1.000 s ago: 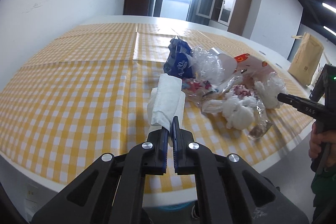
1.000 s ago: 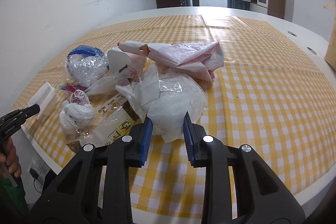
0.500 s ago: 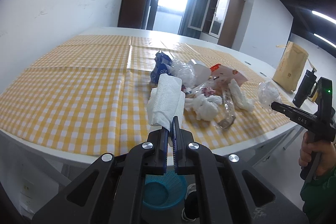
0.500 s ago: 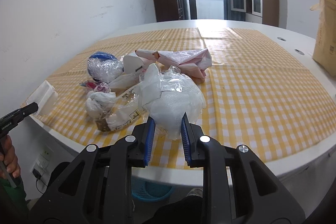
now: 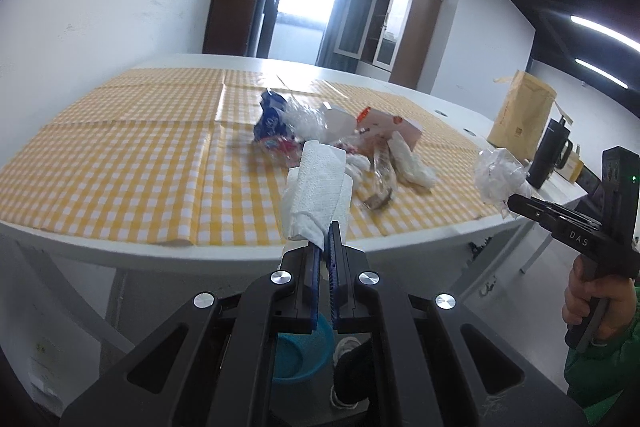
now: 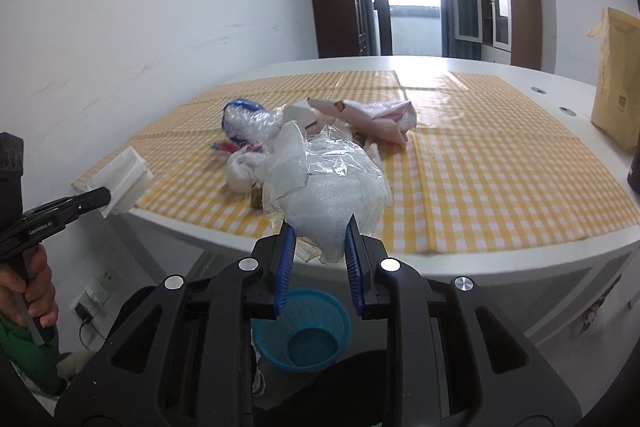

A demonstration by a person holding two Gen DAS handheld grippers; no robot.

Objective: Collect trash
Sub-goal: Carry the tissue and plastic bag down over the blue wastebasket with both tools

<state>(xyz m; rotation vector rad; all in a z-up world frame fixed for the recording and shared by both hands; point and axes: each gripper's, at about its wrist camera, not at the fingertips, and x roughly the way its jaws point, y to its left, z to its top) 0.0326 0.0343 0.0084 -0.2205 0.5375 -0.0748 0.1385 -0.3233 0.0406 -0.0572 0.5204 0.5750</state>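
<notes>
Nearest of all, on the floor below both tools, stands the blue basket (image 6: 301, 331), just this side of the bench's near edge; I take it as the bin for the trash, and everything else is placed against it.

Above the basket and a little toward the bench, the left tool (image 5: 327, 239) has its jaws pressed together on the lower edge of a folded white paper towel (image 5: 316, 187), which stands up from the tips, clear of the bench. The right tool (image 6: 320, 239), also above the basket, pinches a crumpled wad of clear plastic and white foam wrap (image 6: 328, 195); its jaws stand partly spread around the bulk, and the wad bulges out above them.

So the step in hand looks like the carry: two pieces lifted off and brought back over the bench edge toward the basket. The next move, as I judge it, calls for lowering each tool until its load hangs over the basket's mouth, then spreading the jaws. The light wrap may cling to a pad or drift past the rim, so a low release seems wise.

Beyond the basket, on the bench (image 6: 500, 195) with its yellow checked cloth, the remaining pile (image 5: 340, 135) waits: a blue wrapper, clear film, tissue, a pinkish carton. Farther still, toward the bench's right end, stands a brown paper bag (image 5: 520, 119).
</notes>
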